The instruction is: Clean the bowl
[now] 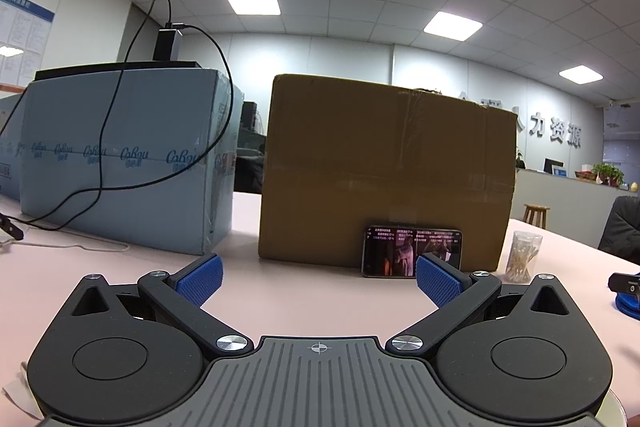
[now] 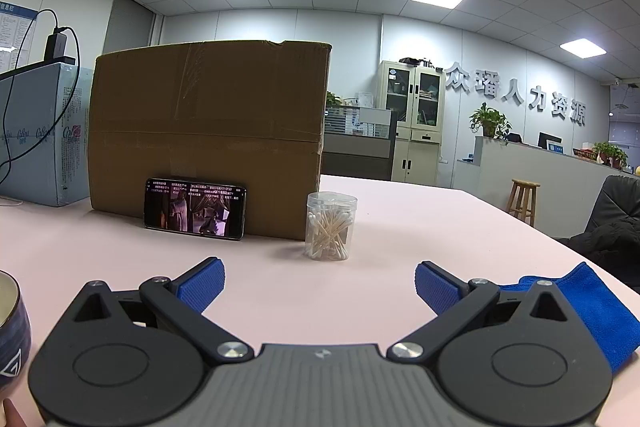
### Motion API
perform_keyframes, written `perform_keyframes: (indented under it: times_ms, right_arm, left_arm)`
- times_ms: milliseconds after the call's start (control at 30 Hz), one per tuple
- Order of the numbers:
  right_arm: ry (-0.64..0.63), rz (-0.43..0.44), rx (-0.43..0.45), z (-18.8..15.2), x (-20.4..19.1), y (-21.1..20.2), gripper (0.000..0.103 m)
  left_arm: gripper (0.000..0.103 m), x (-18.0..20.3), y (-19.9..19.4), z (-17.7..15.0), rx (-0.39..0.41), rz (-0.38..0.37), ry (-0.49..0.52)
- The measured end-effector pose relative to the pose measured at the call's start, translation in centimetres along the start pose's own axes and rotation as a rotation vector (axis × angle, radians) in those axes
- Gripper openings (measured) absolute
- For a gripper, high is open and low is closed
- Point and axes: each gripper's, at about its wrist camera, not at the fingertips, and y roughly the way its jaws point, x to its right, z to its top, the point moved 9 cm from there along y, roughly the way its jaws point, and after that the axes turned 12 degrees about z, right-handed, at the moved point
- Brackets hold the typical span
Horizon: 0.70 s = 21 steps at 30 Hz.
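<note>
A dark blue bowl (image 2: 12,331) with a pale inside stands at the left edge of the right wrist view, left of my right gripper (image 2: 319,285). A blue cloth (image 2: 592,311) lies on the table to that gripper's right, partly under it. My right gripper is open and empty. My left gripper (image 1: 319,281) is open and empty above the pink table (image 1: 316,291). A sliver of a pale rim (image 1: 616,411) shows at the bottom right of the left wrist view.
A brown cardboard box (image 2: 208,135) stands ahead with a phone (image 2: 195,208) leaning on it. A clear jar of cotton swabs (image 2: 330,227) stands beside it. A light blue box (image 1: 124,159) with a charger and black cables is at the left.
</note>
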Motion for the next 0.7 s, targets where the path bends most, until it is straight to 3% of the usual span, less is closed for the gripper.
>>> perform_keyframes:
  times_ms: [700]
  right_arm:
    - [0.004, 0.002, -0.011, -0.16, 0.23, 0.07, 0.103]
  left_arm:
    - [0.103, 0.33, 0.02, -0.17, -0.008, -0.022, 0.019]
